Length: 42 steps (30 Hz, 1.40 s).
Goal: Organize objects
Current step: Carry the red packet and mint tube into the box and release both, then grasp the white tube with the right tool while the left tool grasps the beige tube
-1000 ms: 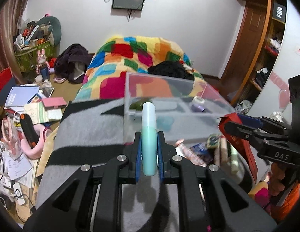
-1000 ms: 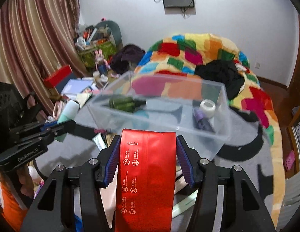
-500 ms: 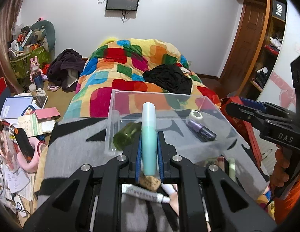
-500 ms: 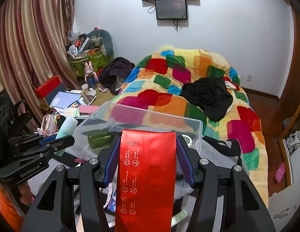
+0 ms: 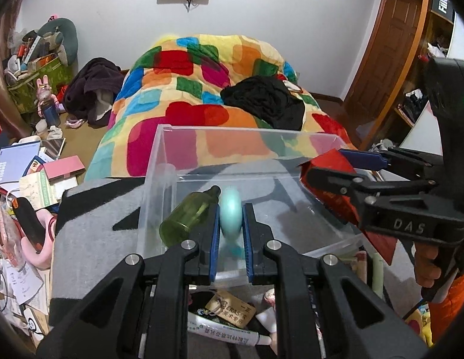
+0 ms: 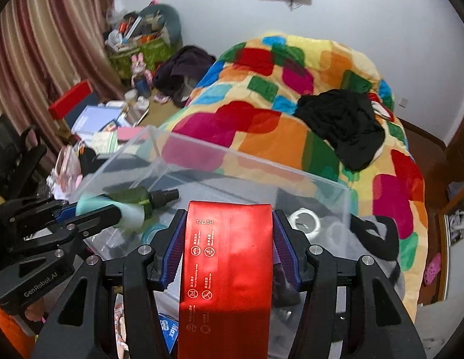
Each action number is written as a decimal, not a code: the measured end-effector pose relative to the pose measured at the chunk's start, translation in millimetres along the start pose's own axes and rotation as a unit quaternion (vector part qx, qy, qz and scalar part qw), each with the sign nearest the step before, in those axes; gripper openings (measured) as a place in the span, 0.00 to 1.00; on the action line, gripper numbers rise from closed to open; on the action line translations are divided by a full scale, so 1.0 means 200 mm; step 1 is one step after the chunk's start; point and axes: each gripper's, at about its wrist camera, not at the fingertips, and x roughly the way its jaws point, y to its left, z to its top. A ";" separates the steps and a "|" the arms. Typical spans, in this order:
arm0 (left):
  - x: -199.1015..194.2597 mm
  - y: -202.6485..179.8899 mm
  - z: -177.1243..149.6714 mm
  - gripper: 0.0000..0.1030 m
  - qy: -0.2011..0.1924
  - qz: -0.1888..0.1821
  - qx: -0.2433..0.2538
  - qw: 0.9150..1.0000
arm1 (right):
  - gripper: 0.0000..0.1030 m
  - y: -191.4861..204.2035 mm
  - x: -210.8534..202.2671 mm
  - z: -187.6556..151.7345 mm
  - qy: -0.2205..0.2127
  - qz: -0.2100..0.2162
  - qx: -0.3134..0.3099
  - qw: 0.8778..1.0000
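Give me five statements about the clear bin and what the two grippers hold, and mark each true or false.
1. The left gripper grips a mint-green tube. True.
2. The right gripper is empty. False: it clamps a red pouch.
3. A green bottle lies on its side in the clear bin. True.
4. The clear bin has a lid on. False: its top is open.
5. A white tape roll lies in the bin. True.
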 end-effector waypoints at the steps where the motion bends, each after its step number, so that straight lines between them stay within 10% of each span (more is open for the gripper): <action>1: 0.01 0.00 0.00 0.13 0.002 0.000 0.001 1.000 | 0.51 0.01 0.02 0.00 0.006 0.003 -0.005 1.000; 15: -0.10 -0.02 0.00 0.14 -0.022 0.007 0.001 1.000 | 0.52 0.11 -0.05 -0.02 0.011 0.011 -0.055 0.998; 21: -0.21 -0.03 -0.02 0.63 -0.047 0.013 0.002 0.999 | 0.58 0.12 -0.18 -0.04 -0.020 0.004 -0.051 0.999; 32: -0.37 -0.16 -0.18 0.85 -0.069 0.033 0.047 0.996 | 0.66 0.02 -0.45 -0.27 -0.083 -0.040 0.006 0.996; 42: -0.27 -0.19 -0.42 0.86 -0.002 0.019 0.041 0.999 | 0.70 -0.10 -0.45 -0.57 -0.067 -0.072 0.075 0.992</action>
